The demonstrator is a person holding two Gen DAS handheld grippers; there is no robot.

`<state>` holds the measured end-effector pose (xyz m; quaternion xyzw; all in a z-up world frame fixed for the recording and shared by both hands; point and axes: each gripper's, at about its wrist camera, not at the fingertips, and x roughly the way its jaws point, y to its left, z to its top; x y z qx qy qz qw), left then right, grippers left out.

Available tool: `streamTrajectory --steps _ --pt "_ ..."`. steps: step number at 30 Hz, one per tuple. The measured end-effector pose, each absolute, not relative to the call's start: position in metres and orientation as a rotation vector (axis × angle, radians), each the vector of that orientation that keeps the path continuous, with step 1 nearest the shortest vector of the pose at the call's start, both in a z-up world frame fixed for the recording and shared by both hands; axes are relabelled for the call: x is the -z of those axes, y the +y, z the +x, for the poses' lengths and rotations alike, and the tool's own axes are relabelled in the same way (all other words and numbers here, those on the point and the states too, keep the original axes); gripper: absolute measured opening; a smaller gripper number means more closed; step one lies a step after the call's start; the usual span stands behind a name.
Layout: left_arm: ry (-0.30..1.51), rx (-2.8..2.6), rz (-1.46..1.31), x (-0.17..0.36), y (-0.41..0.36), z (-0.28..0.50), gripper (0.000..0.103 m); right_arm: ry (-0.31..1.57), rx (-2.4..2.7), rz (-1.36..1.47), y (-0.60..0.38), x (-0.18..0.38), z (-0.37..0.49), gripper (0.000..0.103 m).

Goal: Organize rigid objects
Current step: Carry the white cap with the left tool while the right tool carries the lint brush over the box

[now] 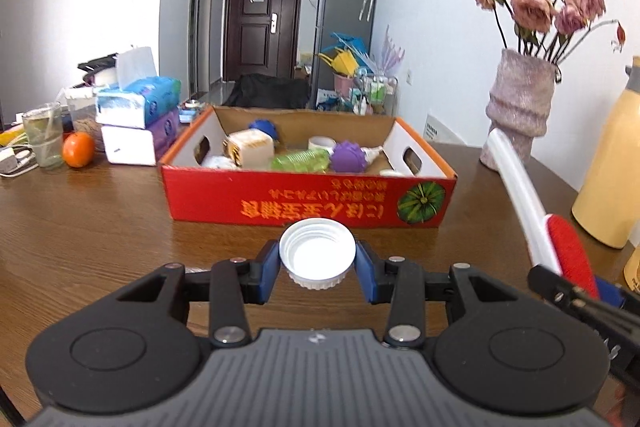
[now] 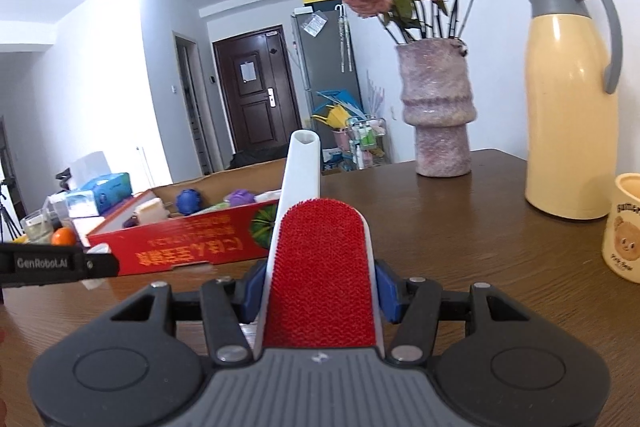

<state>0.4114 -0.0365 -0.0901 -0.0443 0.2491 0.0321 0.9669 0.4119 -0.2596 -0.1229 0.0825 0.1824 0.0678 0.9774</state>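
Observation:
My left gripper [image 1: 317,267] is shut on a white ribbed bottle cap [image 1: 317,251], its hollow side up, held above the wooden table just in front of the red cardboard box [image 1: 280,205]. The box holds a blue spiky ball [image 1: 264,129], a purple spiky ball [image 1: 349,155], a green bottle [image 1: 300,160], a tape roll [image 1: 321,143] and a beige block [image 1: 249,147]. My right gripper [image 2: 318,291] is shut on a lint brush [image 2: 320,267] with a red pad and a white handle pointing up and away. That brush [image 1: 560,251] also shows at the right of the left wrist view.
A pink vase [image 2: 438,107] of dried roses, a cream thermos jug [image 2: 568,99] and a bear mug [image 2: 624,227] stand at the right of the table. Tissue packs [image 1: 140,115], an orange [image 1: 78,149] and a glass [image 1: 42,137] sit left of the box.

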Motion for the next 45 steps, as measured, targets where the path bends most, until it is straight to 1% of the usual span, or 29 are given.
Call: streamTrajectory --steps 17,35,45 --pt "0.453 -0.110 -0.142 0.067 0.011 0.433 0.041 0.325 -0.182 0.160 -0.198 0.107 0.427 0.055" --pt "0.422 -0.149 -0.198 0.057 0.049 0.490 0.041 0.288 -0.192 0.148 -0.156 0.100 0.482 0.055" --pt "0.421 -0.171 -0.197 0.060 0.059 0.522 0.041 0.282 -0.201 0.153 -0.142 0.100 0.522 0.055"
